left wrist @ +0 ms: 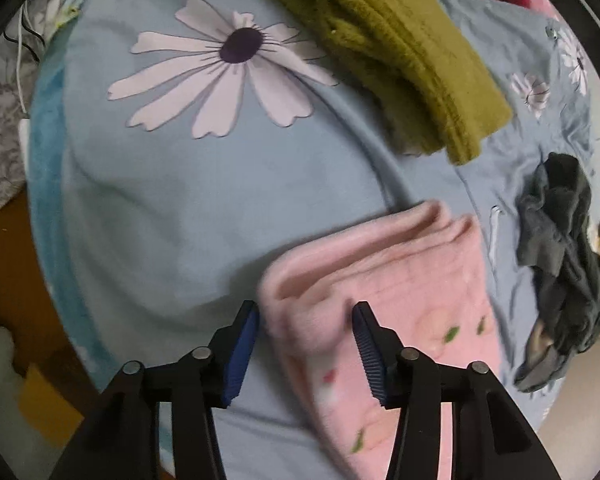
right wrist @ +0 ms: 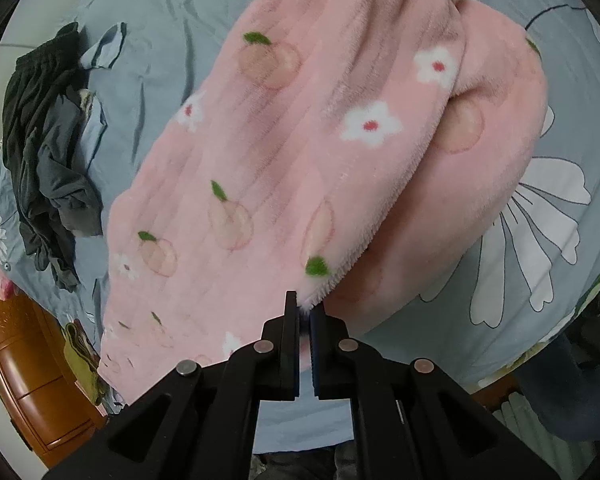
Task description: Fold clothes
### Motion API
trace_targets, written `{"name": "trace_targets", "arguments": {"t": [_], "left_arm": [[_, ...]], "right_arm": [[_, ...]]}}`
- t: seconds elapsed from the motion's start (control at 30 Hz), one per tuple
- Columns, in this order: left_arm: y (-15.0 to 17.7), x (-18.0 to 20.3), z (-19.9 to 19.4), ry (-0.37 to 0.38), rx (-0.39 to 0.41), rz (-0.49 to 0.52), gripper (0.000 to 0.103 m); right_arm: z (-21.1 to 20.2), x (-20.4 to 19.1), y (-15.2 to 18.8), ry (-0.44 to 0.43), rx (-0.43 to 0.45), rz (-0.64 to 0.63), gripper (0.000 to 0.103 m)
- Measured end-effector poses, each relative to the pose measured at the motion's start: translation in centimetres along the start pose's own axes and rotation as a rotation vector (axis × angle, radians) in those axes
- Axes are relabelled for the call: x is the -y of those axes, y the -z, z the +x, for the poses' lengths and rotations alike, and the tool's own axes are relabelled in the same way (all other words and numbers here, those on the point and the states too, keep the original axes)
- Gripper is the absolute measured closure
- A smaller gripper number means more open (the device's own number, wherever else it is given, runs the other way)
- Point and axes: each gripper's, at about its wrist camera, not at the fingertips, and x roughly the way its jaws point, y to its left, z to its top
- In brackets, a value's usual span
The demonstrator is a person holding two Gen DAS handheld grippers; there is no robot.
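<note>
Mid-fold: right gripper (right wrist: 305, 312), lower centre, pinches pink fleece pants (right wrist: 284, 168) edge on bed (right wrist: 148, 92). Left gripper (left wrist: 306, 320) gapes wide, holding nothing, at cuffs. Next probably: left clamps cuff, carry fold over.

On the sheet (left wrist: 160, 200) lie 3 garments: 1 pink pants (right wrist: 284, 152), 1 olive sweater (left wrist: 400, 52), 1 dark heap (left wrist: 560, 264).

Fleece trousers (right wrist: 284, 152) lie on the bedsheet (right wrist: 160, 40), crumpled garment (right wrist: 44, 152) to their left.
</note>
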Motion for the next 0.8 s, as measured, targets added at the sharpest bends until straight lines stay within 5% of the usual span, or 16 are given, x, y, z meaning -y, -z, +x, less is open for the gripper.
{"name": "trace_targets", "arguments": {"t": [0.03,0.3,0.43,0.63,0.73,0.8], "left_arm": [[0.0,0.3,0.1,0.002,-0.008,-0.002,0.087],[-3.9,3.2,-7.3,0.051,0.128,0.101,0.090],[-6.5,0.4,-6.3,0.007,0.104,0.060,0.090],[-4.3,-0.9,-4.6,-0.002,0.025,-0.053,0.076],[-3.4,-1.3,-6.4,0.008,0.027,-0.121,0.060],[-2.8,-1.5,-8.1,0.002,0.052,-0.141,0.059]], "right_arm": [[-0.1,-0.2,-0.1,-0.001,0.004,-0.001,0.098],[-1.1,-2.0,0.1,-0.058,0.030,-0.006,0.096],[-2.3,-1.3,1.6,-0.075,0.066,-0.003,0.074],[-4.7,2.5,0.9,-0.070,0.179,0.134,0.072],[-5.4,5.4,-1.0,-0.085,0.242,0.218,0.071],[-5.4,6.7,-2.8,-0.107,0.267,0.242,0.071]]}}
